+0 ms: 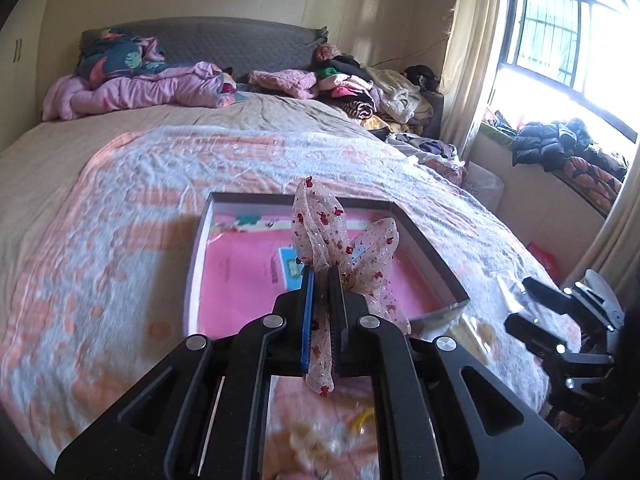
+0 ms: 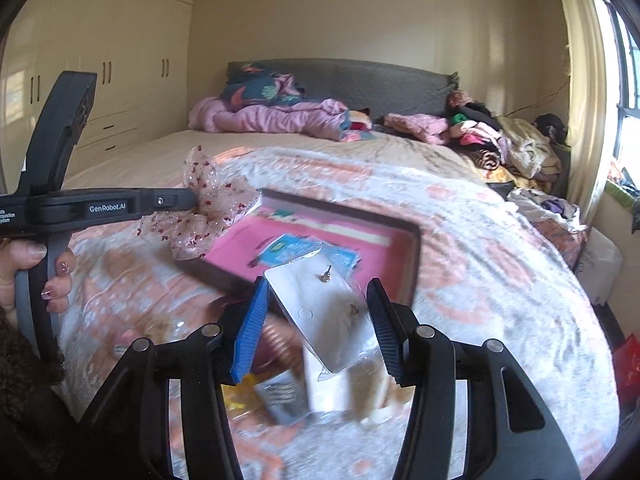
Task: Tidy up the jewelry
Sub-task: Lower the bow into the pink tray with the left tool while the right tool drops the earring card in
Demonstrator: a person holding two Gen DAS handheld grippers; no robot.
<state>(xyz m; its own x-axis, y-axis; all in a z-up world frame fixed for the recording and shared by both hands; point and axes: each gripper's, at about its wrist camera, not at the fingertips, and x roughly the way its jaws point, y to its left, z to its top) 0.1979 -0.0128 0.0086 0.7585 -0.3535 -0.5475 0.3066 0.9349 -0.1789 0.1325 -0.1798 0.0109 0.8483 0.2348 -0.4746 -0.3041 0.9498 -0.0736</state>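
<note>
My left gripper (image 1: 322,276) is shut on a sheer pink bow with red flowers (image 1: 320,232), held just above the near edge of an open box with a pink lining (image 1: 200,240). The right wrist view shows that bow (image 2: 204,208) at the tip of the left gripper (image 2: 176,200), over the box's near left corner (image 2: 412,248). My right gripper (image 2: 318,284) is shut on a white earring card in a clear bag (image 2: 320,316), lifted in front of the box. It also appears at the right edge of the left wrist view as the right gripper (image 1: 520,304).
The box lies on a peach and grey blanket (image 1: 100,220) covering a bed. Blurred loose jewelry packets (image 2: 280,396) lie on the blanket under my right gripper. Piled clothes (image 1: 360,84) and a pink quilt (image 1: 140,88) sit by the headboard. A hand (image 2: 56,280) grips the left tool's handle.
</note>
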